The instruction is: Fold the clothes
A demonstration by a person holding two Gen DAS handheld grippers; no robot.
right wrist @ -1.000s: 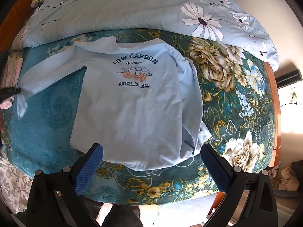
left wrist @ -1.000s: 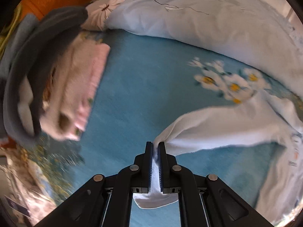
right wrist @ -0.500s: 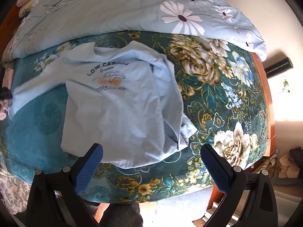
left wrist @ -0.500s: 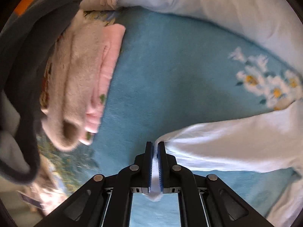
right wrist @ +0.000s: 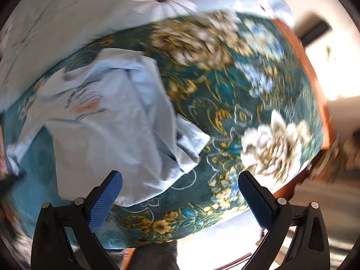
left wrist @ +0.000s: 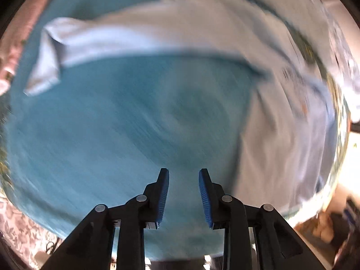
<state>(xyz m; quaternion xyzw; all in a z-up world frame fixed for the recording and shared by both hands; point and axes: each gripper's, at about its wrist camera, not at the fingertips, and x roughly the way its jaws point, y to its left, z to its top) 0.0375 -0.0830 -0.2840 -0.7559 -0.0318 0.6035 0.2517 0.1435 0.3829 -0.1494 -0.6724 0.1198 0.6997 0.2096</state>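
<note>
opening left tongs [left wrist: 183, 175] and wide right tongs [right wrist: 180, 181], both empty, above pale blue shirt [right wrist: 112, 130], print unreadably blurred

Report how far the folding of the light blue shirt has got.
Barely begun. Done: one sleeve lies stretched out flat on the teal bedspread, away from the shirt body. In hand: nothing; the left gripper is opening with nothing between its pads, and the right gripper is open above the hem. Left: all the folds.
</note>
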